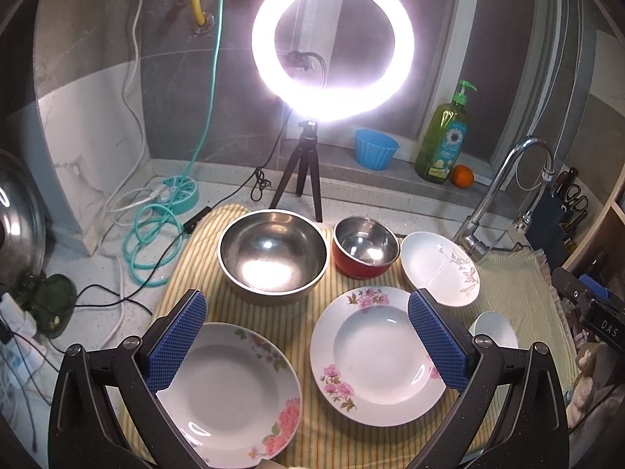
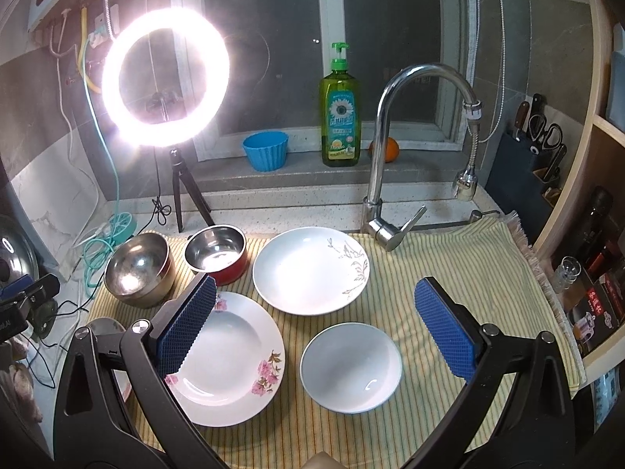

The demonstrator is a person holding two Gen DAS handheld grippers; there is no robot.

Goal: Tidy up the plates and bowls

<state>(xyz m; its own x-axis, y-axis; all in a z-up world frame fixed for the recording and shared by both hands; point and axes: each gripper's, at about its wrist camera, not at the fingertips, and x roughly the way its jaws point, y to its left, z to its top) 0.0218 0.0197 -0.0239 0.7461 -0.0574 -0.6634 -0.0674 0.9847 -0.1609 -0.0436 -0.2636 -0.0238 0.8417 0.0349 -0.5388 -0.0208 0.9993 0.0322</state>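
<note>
yellow striped cloth (image 2: 449, 258) lies bare toward its fringed right edge. on it: three white plates, two steel bowls, one small white bowl (image 2: 350, 367). my left gripper (image 1: 308, 336) and right gripper (image 2: 318, 328) gape, empty.

Two identical handheld units. Left gripper (image 1: 306, 338): matte black plastic arms, faintly speckled, forked with triangular cut-outs near the base; round silver screw heads at the pivot points. Fingers (image 1: 177, 338) faced with blue pads in a fine diamond-grid texture, rectangular, edges slightly rounded. Right gripper (image 2: 316, 330): same black forked arms, same silver screws, same blue textured pads (image 2: 447, 330). Seen from the left wrist camera, black housing with blue insert and white lettering "DAS". No sleeves or hands visible.
</note>
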